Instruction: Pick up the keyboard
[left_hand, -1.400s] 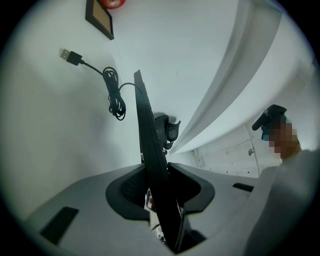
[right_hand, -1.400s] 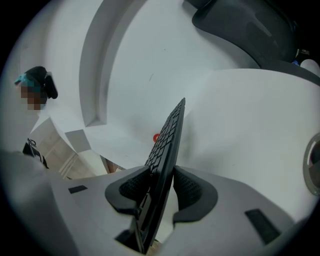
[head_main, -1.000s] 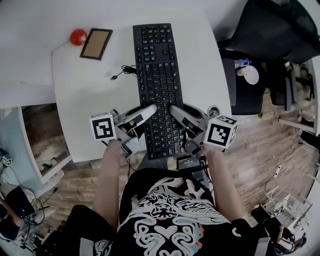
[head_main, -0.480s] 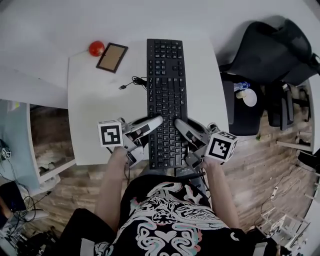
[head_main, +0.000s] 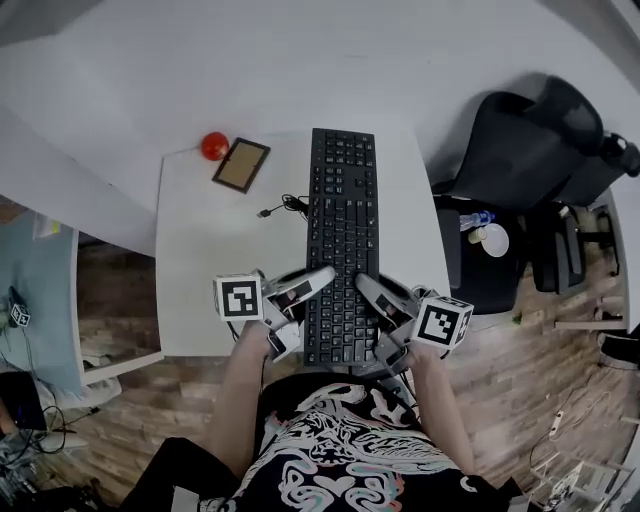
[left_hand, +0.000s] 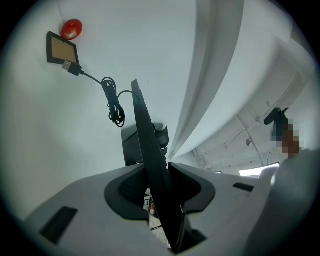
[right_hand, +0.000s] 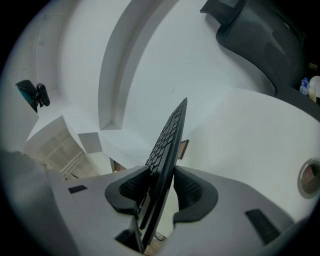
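Over the white table's (head_main: 205, 280) near edge, two grey grippers hold a long black computer keyboard (head_main: 342, 225).
Left gripper (left_hand: 157, 182), its jaws just eased slightly wider, has both pads on the keyboard's near end. The right gripper (right_hand: 161, 186) is clamped there too. The keyboard reaches the far edge. A coiled black cable (head_main: 287, 206) lies alongside it. A brown framed board (head_main: 240, 165) and a red ball (head_main: 214, 145) sit at the far-left corner.

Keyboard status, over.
Left gripper and right gripper both shut on keyboard near end, left jaws just eased wider. Cable trails on table. Nothing blocking.
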